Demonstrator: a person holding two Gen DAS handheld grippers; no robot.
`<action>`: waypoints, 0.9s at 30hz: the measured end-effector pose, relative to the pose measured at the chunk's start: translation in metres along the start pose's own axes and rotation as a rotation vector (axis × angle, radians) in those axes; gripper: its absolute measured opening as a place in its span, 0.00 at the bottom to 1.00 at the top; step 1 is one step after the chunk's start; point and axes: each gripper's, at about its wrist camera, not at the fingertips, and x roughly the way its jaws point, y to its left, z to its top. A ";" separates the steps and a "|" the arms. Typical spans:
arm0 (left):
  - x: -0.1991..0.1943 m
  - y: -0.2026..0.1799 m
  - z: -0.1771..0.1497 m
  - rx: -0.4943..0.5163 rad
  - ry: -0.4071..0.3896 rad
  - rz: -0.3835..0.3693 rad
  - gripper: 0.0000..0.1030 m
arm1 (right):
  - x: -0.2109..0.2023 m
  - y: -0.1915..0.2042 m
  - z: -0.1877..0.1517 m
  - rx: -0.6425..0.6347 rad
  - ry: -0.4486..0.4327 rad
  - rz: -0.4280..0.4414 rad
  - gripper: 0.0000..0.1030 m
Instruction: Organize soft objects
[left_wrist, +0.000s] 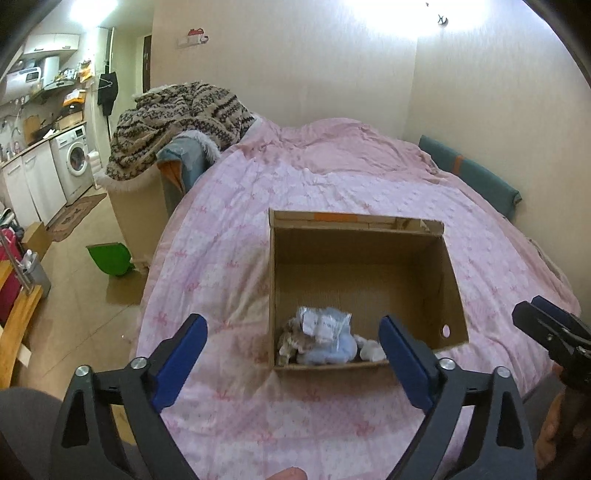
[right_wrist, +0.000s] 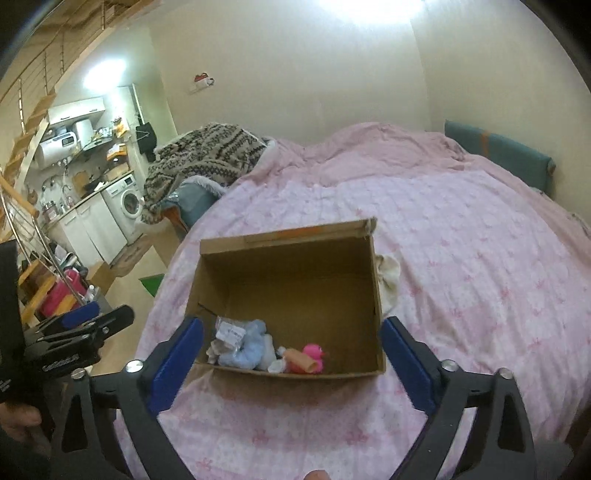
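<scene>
Both the left tongs (left_wrist: 291, 338) and right tongs (right_wrist: 291, 341) gape apart, gripping nothing. Just ahead between them, a cardboard box (right_wrist: 295, 258) on the bed (right_wrist: 480, 240) holds a blue plush toy (right_wrist: 245, 349) and a pink toy (right_wrist: 314, 354).

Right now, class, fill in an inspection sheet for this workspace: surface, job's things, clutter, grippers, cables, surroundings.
Surface: pink bedspread, rumpled.
Job's things: open cardboard box on the bed; inside, at its near wall, a light blue soft toy, a pink toy and a clear packet.
Clutter: cream cloth beside the box's right wall.
Grippers: left hand-held gripper open, empty; right hand-held gripper open, empty.
Cables: nothing seen.
Surroundings: patterned blanket heaped left of the bed; washing machine; green dustpan on the floor.
</scene>
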 end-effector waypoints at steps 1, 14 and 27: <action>0.000 0.000 -0.005 -0.003 0.006 0.000 0.92 | 0.001 -0.001 -0.004 0.007 0.002 -0.005 1.00; 0.026 -0.004 -0.030 0.000 0.056 0.014 0.97 | 0.034 0.005 -0.028 -0.061 0.039 -0.089 1.00; 0.025 -0.002 -0.027 -0.018 0.039 0.015 0.97 | 0.040 0.005 -0.032 -0.061 0.069 -0.096 1.00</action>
